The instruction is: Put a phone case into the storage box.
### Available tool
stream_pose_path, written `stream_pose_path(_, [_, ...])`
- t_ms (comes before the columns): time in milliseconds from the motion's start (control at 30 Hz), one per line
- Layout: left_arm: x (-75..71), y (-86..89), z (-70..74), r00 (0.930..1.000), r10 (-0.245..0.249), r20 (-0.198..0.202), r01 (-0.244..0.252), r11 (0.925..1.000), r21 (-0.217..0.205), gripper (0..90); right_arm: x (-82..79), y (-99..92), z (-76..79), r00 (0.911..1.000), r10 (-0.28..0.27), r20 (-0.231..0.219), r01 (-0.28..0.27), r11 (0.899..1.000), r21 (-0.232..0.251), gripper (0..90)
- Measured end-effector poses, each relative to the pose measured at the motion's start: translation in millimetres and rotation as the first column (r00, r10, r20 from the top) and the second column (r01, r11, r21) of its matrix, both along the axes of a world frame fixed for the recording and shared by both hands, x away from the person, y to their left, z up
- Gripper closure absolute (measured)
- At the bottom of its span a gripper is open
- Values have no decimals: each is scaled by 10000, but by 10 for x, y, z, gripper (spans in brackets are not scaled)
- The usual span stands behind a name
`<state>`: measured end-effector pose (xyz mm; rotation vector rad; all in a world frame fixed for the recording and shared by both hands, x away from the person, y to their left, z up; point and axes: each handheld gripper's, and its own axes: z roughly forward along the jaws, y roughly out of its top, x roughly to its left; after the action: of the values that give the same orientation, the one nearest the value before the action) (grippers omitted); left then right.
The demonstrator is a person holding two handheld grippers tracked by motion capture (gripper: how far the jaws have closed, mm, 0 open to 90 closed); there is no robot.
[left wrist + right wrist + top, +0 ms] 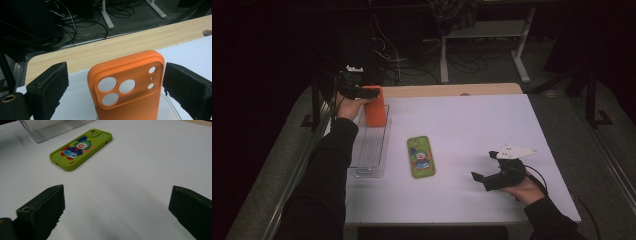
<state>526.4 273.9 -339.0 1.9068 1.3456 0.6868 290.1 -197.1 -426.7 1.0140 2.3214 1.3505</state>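
Note:
An orange phone case (374, 105) (127, 87) stands upright at the far end of a clear slotted rack (371, 150) (171, 106), camera holes at the top. My left gripper (362, 93) (115, 77) is open around it: the right jaw is at the case's edge, while a gap separates the left jaw from it. A green phone case (420, 156) (81, 148) with a clown picture lies flat in the middle of the white table. My right gripper (482, 165) (117, 200) is open and holds nothing, low over the table to the right of the green case.
The white mat (472, 125) covers most of the table, with a wooden strip (452, 90) (112, 50) along the far edge. Beyond it are desk legs and cables on the floor (452, 60). The clear rack (50, 128) runs along the table's left side.

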Motion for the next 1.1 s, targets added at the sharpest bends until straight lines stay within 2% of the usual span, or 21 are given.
stream_pose_path(200, [-140, 39, 110, 9971, -752, -127, 749, 9970, -195, 61, 5, 2, -10, 10000, -8, -28, 8, 10000, -46, 0])
stream_pose_path(333, [-271, 8, 180, 9874, -1568, -231, 1556, 9866, -495, 61, -3, -18, -7, 10000, -61, -30, 61, 10000, -63, 0])
stream_pose_path(400, [-351, -31, 208, 9794, -2000, -290, 1980, 9784, -600, 61, -10, -16, -6, 10000, -88, -38, 87, 9999, -125, 0])
stream_pose_path(567, [-554, -157, 277, 9557, -2930, -282, 2913, 9552, -527, 61, -11, -3, 5, 10000, -60, 72, 61, 9998, -188, 0])
stream_pose_path(633, [-638, -216, 296, 9476, -3184, -240, 3162, 9461, -696, 61, -10, 3, 6, 10000, -59, 47, 60, 9998, -180, 0])
stream_pose_path(733, [-746, -297, 313, 9304, -3661, -170, 3641, 9287, -695, 61, -12, 11, 9, 10000, -3, 76, 5, 9998, -195, 0])
stream_pose_path(867, [-867, -408, 310, 9137, -4061, -185, 4039, 9120, -717, 62, -10, 27, 23, 9999, 70, 115, -67, 9997, -222, 0])
stream_pose_path(900, [-898, -435, 306, 9116, -4107, -192, 4079, 9093, -830, 62, -9, 32, 24, 9999, 86, 106, -83, 9997, -219, 0])
stream_pose_path(1000, [-967, -499, 291, 8977, -4404, -143, 4383, 8958, -730, 62, -9, 39, 21, 9999, 111, 132, -108, 9996, -244, 0])
stream_pose_path(1100, [-1030, -557, 262, 8878, -4601, -137, 4574, 8851, -859, 62, -9, 41, 20, 9998, 115, 132, -112, 9997, -239, 0])
